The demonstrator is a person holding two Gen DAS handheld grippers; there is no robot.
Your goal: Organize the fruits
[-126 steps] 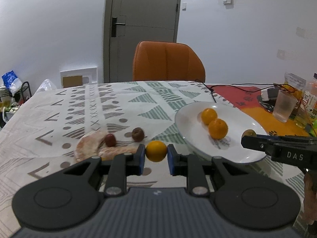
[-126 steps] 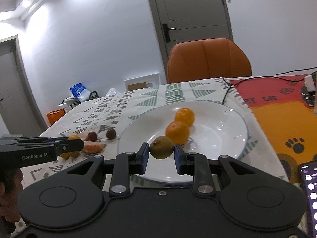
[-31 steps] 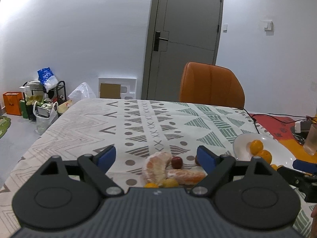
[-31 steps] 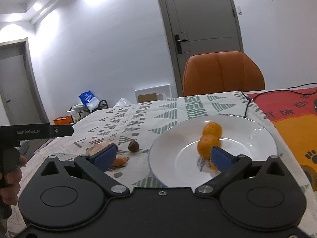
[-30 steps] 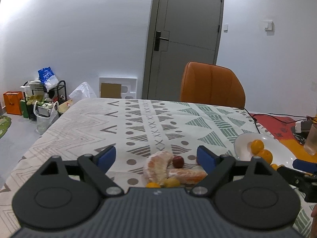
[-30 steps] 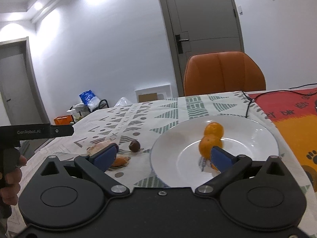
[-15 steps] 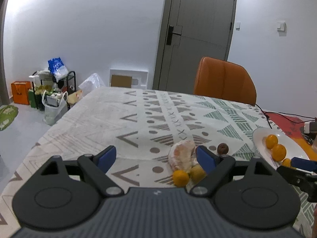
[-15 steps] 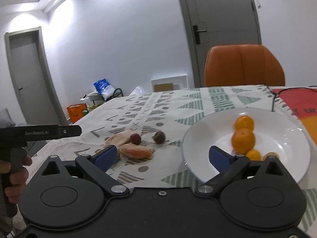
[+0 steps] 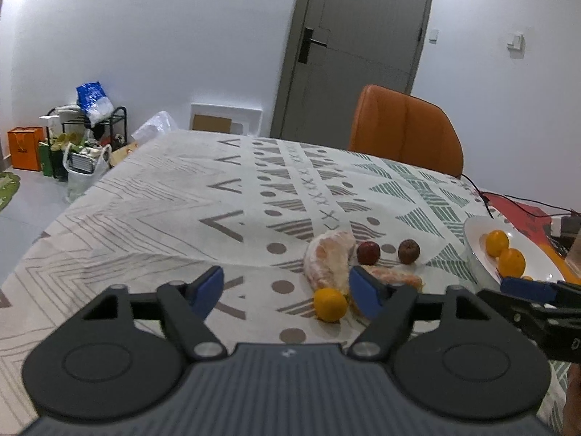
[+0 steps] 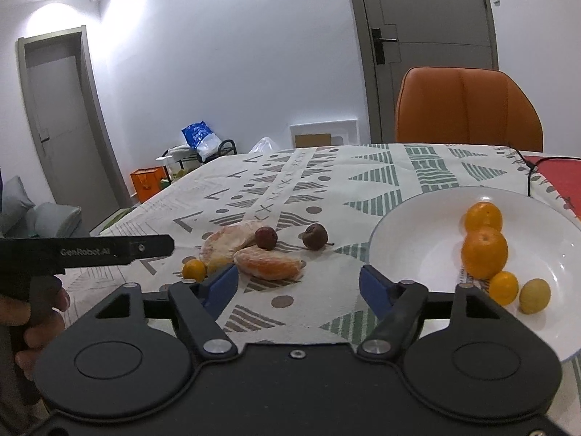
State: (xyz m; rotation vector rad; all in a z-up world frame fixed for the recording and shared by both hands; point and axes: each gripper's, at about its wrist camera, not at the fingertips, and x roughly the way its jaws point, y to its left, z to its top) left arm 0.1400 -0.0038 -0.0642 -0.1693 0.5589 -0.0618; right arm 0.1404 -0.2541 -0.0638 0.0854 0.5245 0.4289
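Note:
A white plate (image 10: 406, 239) on the right holds two oranges (image 10: 484, 252), a small orange fruit (image 10: 503, 287) and a yellow-green fruit (image 10: 534, 295). On the patterned cloth lie two peeled citrus pieces (image 10: 268, 262), a red fruit (image 10: 265, 237), a brown fruit (image 10: 315, 236), a small orange (image 9: 329, 304) and a yellow fruit (image 10: 218, 263). My left gripper (image 9: 287, 292) is open and empty, just short of the small orange. My right gripper (image 10: 298, 285) is open and empty, between the loose fruit and the plate (image 9: 474, 250).
An orange chair (image 9: 405, 132) stands at the table's far side. A black cable (image 9: 515, 200) runs over a red mat (image 10: 561, 178) at the right. Bags and a rack (image 9: 78, 138) stand on the floor at the left.
Both grippers, shut on fruit four seconds ago, are open and empty. Both views have swung left, and the small orange and yellow fruit now lie on the plate.

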